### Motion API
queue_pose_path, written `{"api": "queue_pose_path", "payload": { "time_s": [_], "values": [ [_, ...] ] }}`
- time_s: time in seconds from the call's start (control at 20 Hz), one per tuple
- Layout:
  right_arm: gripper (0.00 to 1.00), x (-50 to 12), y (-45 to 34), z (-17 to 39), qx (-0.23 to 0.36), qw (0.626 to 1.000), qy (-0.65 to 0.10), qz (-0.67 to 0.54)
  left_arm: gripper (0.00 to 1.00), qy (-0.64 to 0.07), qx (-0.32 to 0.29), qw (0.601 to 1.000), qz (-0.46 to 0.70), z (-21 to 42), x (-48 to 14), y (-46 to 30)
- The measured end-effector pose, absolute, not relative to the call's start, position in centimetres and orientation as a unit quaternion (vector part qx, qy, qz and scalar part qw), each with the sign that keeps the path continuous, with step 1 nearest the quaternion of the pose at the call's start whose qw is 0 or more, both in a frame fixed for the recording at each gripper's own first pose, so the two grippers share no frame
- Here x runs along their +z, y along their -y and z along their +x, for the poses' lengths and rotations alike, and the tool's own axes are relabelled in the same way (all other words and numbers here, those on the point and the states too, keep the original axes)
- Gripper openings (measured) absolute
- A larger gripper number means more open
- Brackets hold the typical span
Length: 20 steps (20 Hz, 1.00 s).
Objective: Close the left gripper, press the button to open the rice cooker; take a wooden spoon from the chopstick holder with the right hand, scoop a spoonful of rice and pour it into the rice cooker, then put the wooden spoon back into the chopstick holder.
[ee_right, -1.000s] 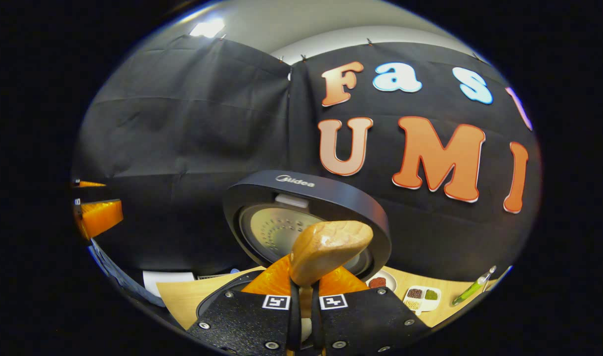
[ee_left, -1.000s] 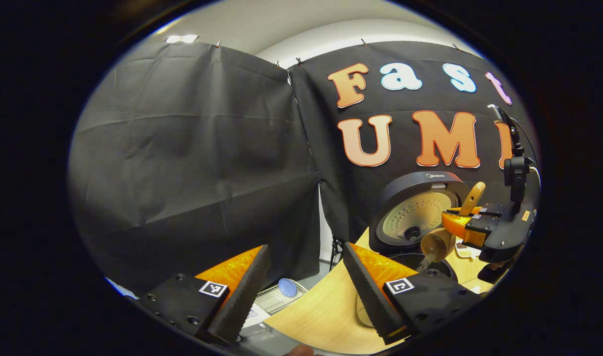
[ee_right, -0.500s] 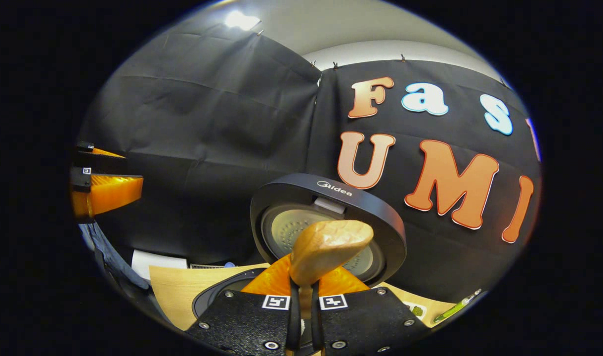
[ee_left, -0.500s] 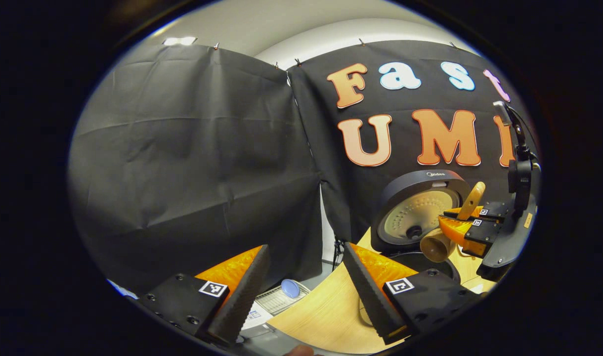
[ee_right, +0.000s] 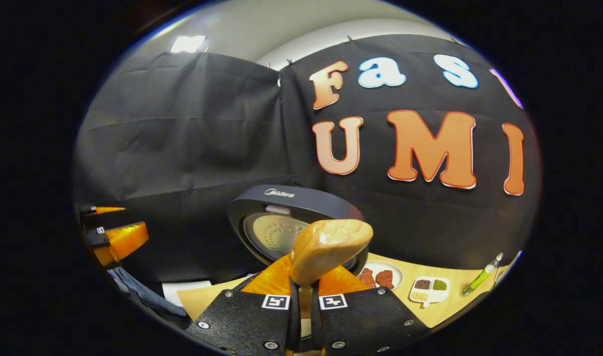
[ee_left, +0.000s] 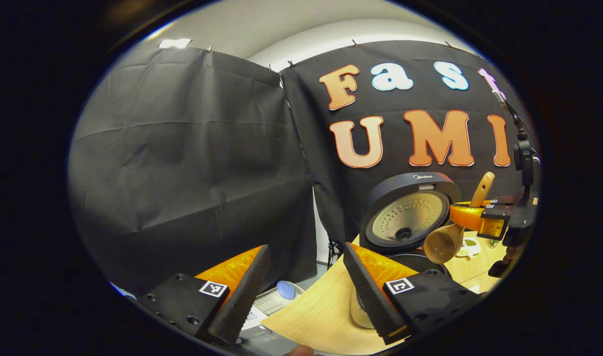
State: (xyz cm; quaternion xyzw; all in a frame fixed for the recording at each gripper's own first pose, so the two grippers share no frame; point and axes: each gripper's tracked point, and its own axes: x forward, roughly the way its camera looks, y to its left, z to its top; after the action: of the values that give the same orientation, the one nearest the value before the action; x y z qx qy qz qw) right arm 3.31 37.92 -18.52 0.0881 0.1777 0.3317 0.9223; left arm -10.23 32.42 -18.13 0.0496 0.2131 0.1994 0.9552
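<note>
The black rice cooker (ee_left: 409, 213) stands open on the wooden table (ee_left: 316, 314), lid upright with its pale inner plate facing me. My right gripper (ee_left: 472, 217) hovers beside the lid, shut on the handle of the wooden spoon (ee_left: 442, 244), whose bowl hangs tilted down over the cooker's right rim. In the right gripper view the handle end of the wooden spoon (ee_right: 330, 247) sticks up between the closed fingers of my right gripper (ee_right: 304, 291), in front of the cooker's lid (ee_right: 286, 222). My left gripper (ee_left: 304, 257) stays open and empty, left of the cooker.
A plate with red pieces (ee_right: 380, 277), a white divided dish (ee_right: 429, 289) and a green pen (ee_right: 479, 279) lie on the table right of the cooker. A pale bowl (ee_left: 359, 309) peeks from behind my left gripper's right finger. A blue round thing (ee_left: 285, 289) rests on a rack below the table's edge.
One second ago rice was falling from the tipped spoon into the cooker. The right gripper has since moved up and to the right with the spoon. The left gripper stays open.
</note>
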Motion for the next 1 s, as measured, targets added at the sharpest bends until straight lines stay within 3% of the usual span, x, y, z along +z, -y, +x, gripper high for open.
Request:
{"api": "queue_pose_path", "payload": {
  "time_s": [0.65,0.8,0.85,0.9,1.0],
  "values": [
    [0.08,-21.2,-27.2,3.1,0.258,0.931,-0.227,0.124,0.93,-0.213,0.172,0.961,0.03,-8.4,-17.6,-28.0],
    [0.08,-22.1,-24.4,2.8,0.241,0.933,-0.237,0.127,1.0,-0.212,0.184,0.959,0.031,-8.6,-17.2,-28.3],
    [0.08,-22.4,-23.5,2.7,0.234,0.934,-0.241,0.126,1.0,-0.213,0.186,0.959,0.029,-8.6,-17.2,-28.2],
    [0.08,-22.8,-22.5,2.5,0.227,0.934,-0.245,0.125,0.94,-0.214,0.185,0.959,0.028,-8.6,-17.3,-27.9],
    [0.08,-23.5,-20.5,2.1,0.214,0.936,-0.252,0.124,0.94,-0.216,0.181,0.959,0.03,-8.6,-17.4,-26.9]
  ]
}}
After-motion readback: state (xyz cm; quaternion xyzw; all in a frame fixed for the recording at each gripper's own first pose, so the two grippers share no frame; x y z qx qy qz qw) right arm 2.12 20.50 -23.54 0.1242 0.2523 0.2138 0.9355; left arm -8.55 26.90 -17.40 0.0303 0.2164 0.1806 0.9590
